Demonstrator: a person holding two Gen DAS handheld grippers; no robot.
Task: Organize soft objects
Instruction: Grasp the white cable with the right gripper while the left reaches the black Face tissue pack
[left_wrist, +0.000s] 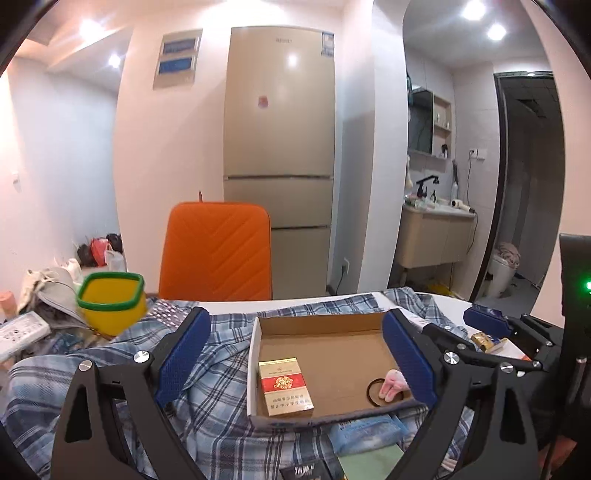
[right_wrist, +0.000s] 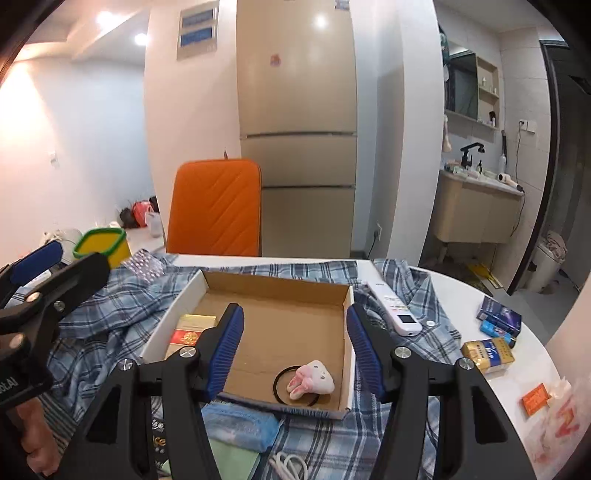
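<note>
A shallow cardboard box (right_wrist: 280, 314) sits on a blue checked shirt (right_wrist: 122, 306) that is spread over a white table (right_wrist: 476, 295). Inside the box, in the near right corner, lies a black hair tie (right_wrist: 280, 384) with a little pink and white bunny (right_wrist: 312, 378) on it. A red and gold pack (left_wrist: 284, 386) lies in the near left part of the box.

The left claw (left_wrist: 295, 354) is wide apart and holds nothing. The box shows between its blue fingers (left_wrist: 183, 354). The right claw (right_wrist: 293, 352) is partly apart and also holds nothing. It hangs over the near side of the box, above the bunny and not touching it.

A white remote (right_wrist: 395, 310) lies on the shirt, right of the box. More small packs (right_wrist: 487, 354) lie far right on the table. A yellow tub (left_wrist: 112, 304) with a green rim stands far left. An orange chair (left_wrist: 218, 251) is behind the table.
</note>
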